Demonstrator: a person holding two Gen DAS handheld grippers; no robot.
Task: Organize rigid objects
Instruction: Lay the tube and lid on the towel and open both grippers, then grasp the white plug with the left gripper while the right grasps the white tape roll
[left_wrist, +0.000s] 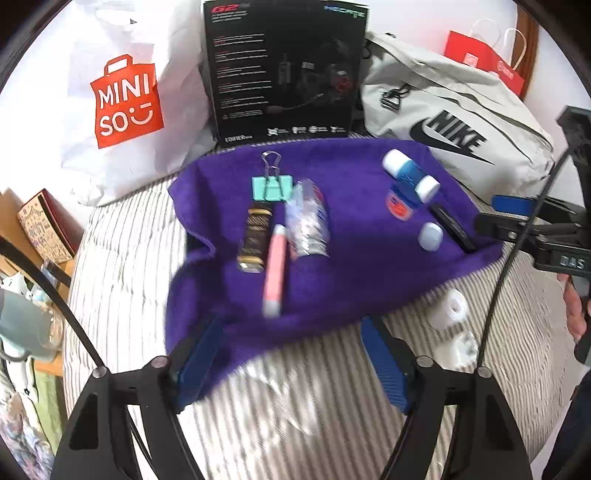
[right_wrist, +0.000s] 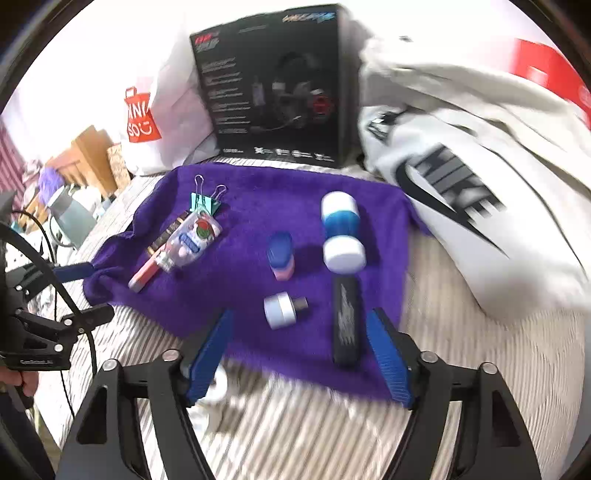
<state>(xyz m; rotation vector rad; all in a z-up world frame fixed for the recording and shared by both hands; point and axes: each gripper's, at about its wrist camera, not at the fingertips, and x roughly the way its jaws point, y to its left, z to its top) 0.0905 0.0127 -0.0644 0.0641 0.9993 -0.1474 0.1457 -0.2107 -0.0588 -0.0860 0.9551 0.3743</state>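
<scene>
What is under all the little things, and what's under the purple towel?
The little things lie on a purple towel. Under the towel is a striped bed cover, which shows all around its edges. Whatever else may be beneath the towel's middle is covered, so I cannot see it.

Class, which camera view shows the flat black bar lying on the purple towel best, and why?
The right wrist view: the flat black bar lies whole and close, just inside the right blue finger. The left wrist view shows the bar only as a small, foreshortened strip at the purple towel's right edge.

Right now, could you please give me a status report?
Left gripper open, empty. Right gripper open, empty. Small items grouped on purple towel. Nothing blocking.
</scene>
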